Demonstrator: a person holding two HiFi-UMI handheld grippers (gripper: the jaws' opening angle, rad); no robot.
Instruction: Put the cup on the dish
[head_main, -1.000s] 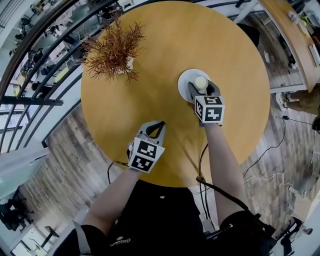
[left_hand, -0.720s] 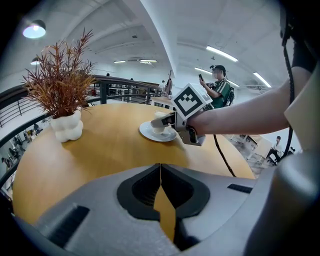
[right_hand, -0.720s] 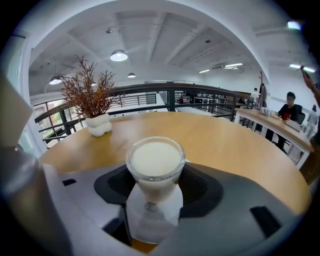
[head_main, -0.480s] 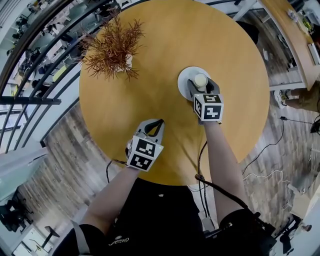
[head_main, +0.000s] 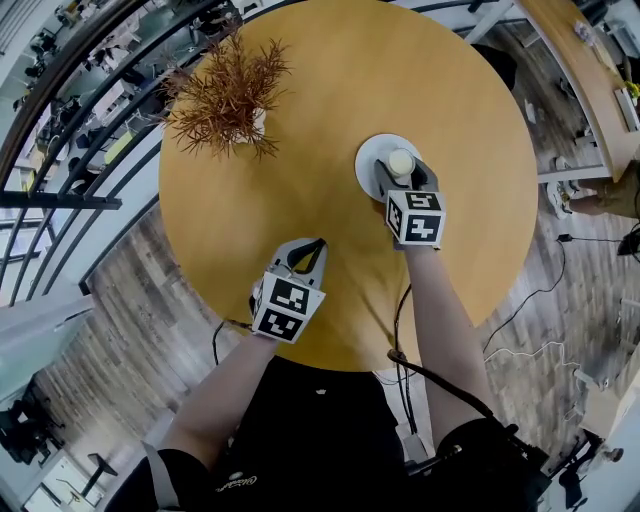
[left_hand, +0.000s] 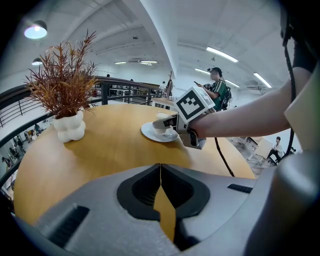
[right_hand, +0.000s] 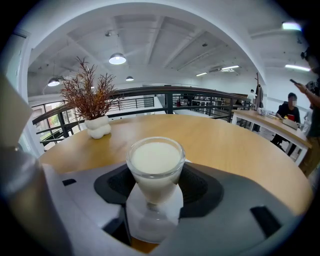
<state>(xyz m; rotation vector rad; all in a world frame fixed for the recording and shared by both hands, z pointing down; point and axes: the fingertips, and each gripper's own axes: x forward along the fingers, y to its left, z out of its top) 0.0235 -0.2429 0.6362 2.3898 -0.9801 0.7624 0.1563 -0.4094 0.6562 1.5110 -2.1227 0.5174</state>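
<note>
The table (head_main: 340, 70) is round and yellow-brown. A white dish (head_main: 367, 160) sits on it, a bit right of the middle. The cup (head_main: 401, 162) is clear glass and is filled with something white almost to the top. It stands on the dish.

The right gripper (head_main: 404, 176) has the cup between its two jaws. One jaw is on each side, and both press on the glass. In the right gripper view the cup fills the gap, and the dish shows white under the cup's foot.

The left gripper (head_main: 313, 252) is at the near side, on the left, well apart from the dish. Its jaws are closed tip to tip and hold nothing — only bare table shows past them.

At the far left stands a red-brown plant (head_main: 225, 90) in a lumpy white pot (head_main: 256, 128) — well apart from the dish too.
</note>
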